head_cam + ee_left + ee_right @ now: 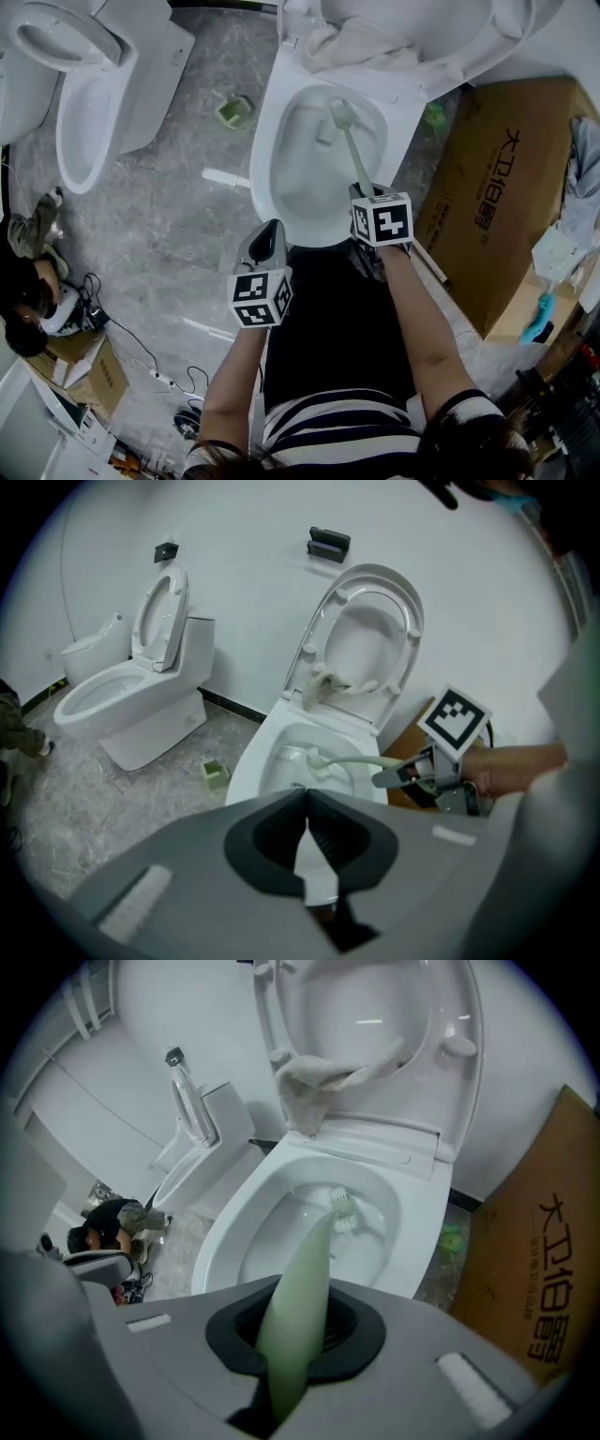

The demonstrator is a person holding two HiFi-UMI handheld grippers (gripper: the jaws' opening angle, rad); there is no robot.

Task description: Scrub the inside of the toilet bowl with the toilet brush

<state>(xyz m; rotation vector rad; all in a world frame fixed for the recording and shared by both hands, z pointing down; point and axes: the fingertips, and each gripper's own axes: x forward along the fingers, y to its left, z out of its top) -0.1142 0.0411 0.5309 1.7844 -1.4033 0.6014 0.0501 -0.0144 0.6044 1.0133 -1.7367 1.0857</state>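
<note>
My right gripper [298, 1330] is clamped on the pale green handle of the toilet brush [323, 1241]. The handle runs up between the jaws and out over the toilet bowl [225, 1232]. The bristle head is down inside the bowl, near its back wall and a little right of the middle. It lies close against the white inner surface, though I cannot tell whether the bristles press on it. From my head, the handle slants from the front right edge of the rim, where my right gripper sits, to the back of the bowl.

My left gripper [307, 829] has its jaws together with nothing between them. It hangs at the front left edge of the rim, apart from the brush and pointing toward the bowl.

The seat and lid [441, 37] stand raised behind the bowl. A crumpled cloth [352, 45] lies across the back edge of the rim below them. A small green holder [233, 110] stands on the grey floor [178, 225], near the left side of the bowl. A second toilet [89, 103] stands well apart at the far left, its seat up too. A cardboard box [497, 187] lies on the floor just beside the bowl's right side. A person [28, 281] crouches at the left edge of the floor, near some cables.
</note>
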